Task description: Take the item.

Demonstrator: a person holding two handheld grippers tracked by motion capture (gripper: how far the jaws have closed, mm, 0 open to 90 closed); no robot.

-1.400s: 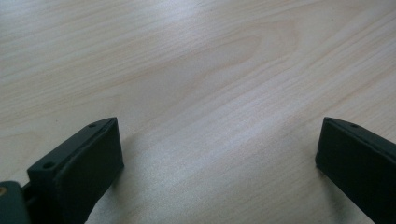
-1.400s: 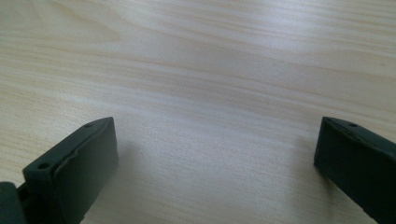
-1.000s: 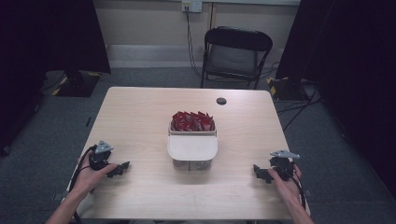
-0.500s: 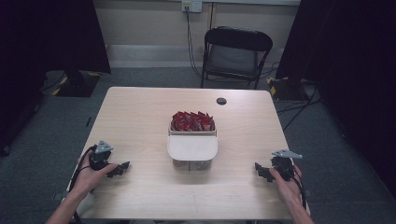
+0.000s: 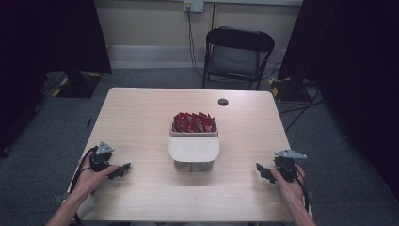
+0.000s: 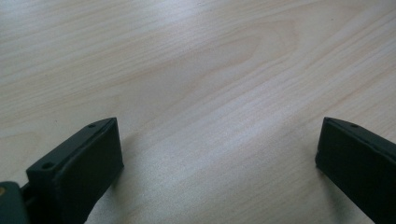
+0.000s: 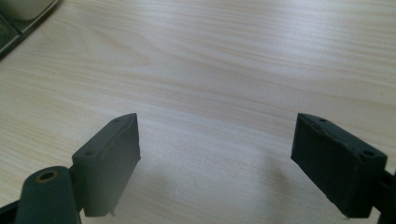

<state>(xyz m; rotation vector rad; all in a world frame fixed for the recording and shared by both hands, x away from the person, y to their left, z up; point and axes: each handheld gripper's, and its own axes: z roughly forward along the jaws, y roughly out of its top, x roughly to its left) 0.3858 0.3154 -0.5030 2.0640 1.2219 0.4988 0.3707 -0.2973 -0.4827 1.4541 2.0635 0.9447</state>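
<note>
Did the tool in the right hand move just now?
Yes, a little. The right tool slid toward the person's edge of the table, slightly farther from the white box.

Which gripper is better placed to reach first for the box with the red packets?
Left, by a little. The left gripper looks slightly nearer the box than the right gripper. Both rest open on the table, holding nothing.

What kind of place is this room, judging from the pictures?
Probably a recording lab or studio: black curtains at both sides, a light wooden table on grey carpet, and a black folding chair.
</note>
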